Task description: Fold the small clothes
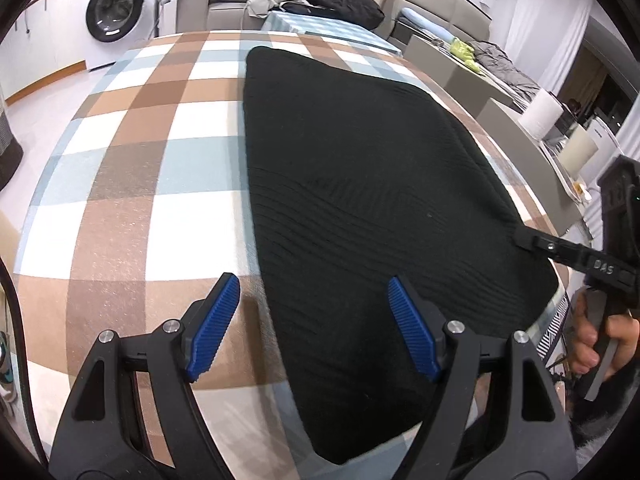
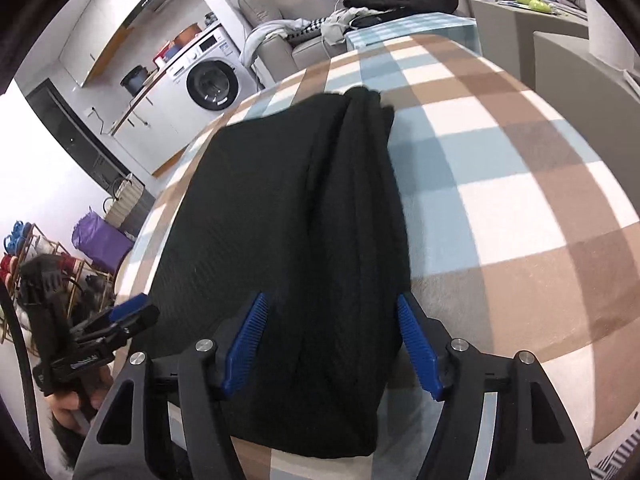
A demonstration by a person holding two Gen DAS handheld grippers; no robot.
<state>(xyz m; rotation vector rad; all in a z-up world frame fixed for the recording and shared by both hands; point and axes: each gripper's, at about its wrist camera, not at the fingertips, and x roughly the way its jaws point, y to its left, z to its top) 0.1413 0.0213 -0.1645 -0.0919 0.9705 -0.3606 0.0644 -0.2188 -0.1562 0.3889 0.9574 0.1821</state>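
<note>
While both sets of blue pads stand spread with nothing pinched between them, we hold the left gripper (image 1: 314,322) over the near left edge of the black knit garment (image 1: 360,184), one pad above bare cloth and the other above the knit. Our right gripper (image 2: 330,340) straddles the garment's near right side, where the fabric is bunched into a thick lengthwise ridge running away from us; whether the pads touch the knit we cannot tell. In the left wrist view the right gripper's black fingertips (image 1: 528,240) rest at or on the right edge of the garment, though their gap is not readable from that angle.

The garment lies flat on the checked tablecloth (image 1: 132,184), brown, white and pale blue, its long axis running from us toward the far end of the table. It looks already doubled over, and it sits ahead of and between both tools, the near hem closest to us.

We judge the next fold turns on that axis: with each gripper at a near corner, the near end would be lifted and carried away from us onto the far end. The right gripper seems nearer to a grasp, since the ridge sits right between its pads.

Beyond the table we see a washing machine (image 1: 116,12) and a sofa (image 1: 224,4) heaped with clothes.
</note>
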